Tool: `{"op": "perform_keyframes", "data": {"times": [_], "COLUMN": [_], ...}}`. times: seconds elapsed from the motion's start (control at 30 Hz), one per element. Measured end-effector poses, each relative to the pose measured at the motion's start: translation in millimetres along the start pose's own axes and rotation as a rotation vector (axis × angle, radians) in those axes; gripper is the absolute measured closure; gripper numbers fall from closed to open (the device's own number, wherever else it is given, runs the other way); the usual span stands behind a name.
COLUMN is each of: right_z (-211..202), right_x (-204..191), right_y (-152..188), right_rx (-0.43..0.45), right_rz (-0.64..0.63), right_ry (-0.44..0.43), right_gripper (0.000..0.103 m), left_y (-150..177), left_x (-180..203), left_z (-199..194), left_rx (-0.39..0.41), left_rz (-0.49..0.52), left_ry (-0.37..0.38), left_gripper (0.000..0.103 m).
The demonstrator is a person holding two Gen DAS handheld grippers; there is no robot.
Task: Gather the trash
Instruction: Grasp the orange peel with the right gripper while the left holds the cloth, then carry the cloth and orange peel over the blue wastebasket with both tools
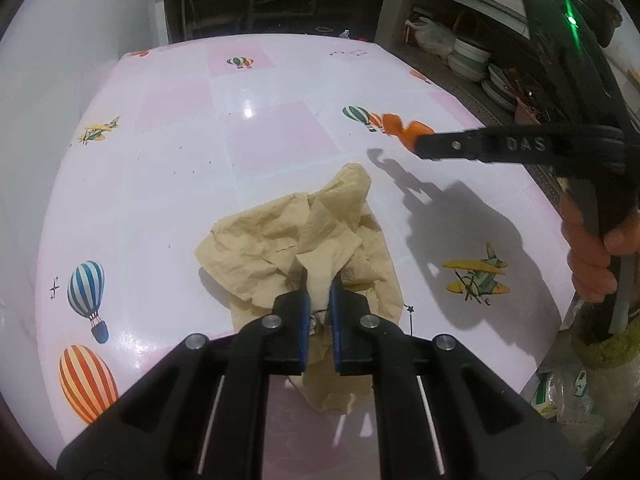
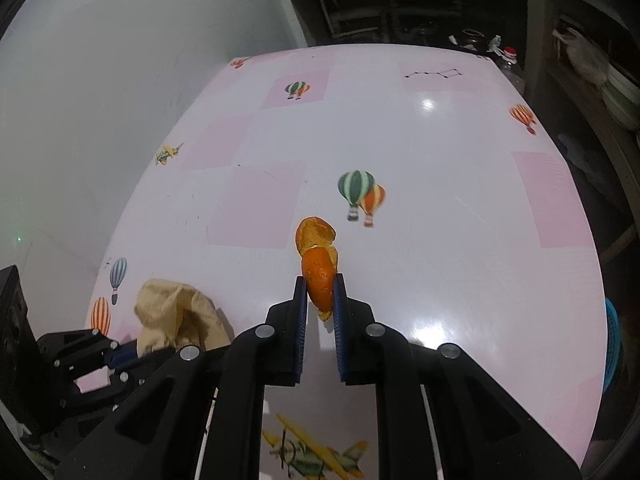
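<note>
Near edge of table: left gripper pinched on a fold of crumpled tan paper, bulk of the sheet slack on the surface. Toward mid-table, on the right side: right gripper clamped narrow on orange peel, raised clear of the top, upper lobe curling free beyond the fingertips. Likely faults: paper sliding out of a shallow single-fold grip on lifting; unsupported peel lobe tearing off and dropping.

Crumpled tissue mid-table; open surface beyond.
</note>
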State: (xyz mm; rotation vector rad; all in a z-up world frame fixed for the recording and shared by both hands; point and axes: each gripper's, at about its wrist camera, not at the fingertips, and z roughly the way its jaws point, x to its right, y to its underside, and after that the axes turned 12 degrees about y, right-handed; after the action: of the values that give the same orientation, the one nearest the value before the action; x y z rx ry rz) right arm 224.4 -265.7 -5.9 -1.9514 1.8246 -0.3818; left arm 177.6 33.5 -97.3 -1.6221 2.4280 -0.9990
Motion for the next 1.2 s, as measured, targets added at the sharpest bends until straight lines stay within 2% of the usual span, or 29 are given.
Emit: {"op": "perform_keyframes", "data": {"times": [0.37, 0.83, 1.03, 1.2], "right_z": [-23.5, -56.6, -96.4, -154.1], "right_x": [12.8, 25.8, 50.2, 110.3], "right_y": [19.5, 28.1, 33.1, 60.9], "right_rx": [0.022, 0.083, 0.166, 0.271], "right_rz": [0.052, 0.086, 0.150, 0.316], "right_ry": [-0.009, -0.002, 0.043, 0.157], "right_gripper": [0.091, 0.091, 0.091, 0.091], "left_y": [2.0, -2.2, -16.9, -42.5], "left_x": [10.8, 27.3, 42.5, 73.3], "left_z": [-8.1, -20.9, -34.1, -41.2], "left_rx": [0.018, 0.056, 0.107, 0.148], "left_rz": [0.029, 0.066, 0.101, 0.163], "left_ry": [-0.020, -0.036, 0.008, 0.101], "left_gripper": [0.096, 0.096, 0.096, 0.096]}}
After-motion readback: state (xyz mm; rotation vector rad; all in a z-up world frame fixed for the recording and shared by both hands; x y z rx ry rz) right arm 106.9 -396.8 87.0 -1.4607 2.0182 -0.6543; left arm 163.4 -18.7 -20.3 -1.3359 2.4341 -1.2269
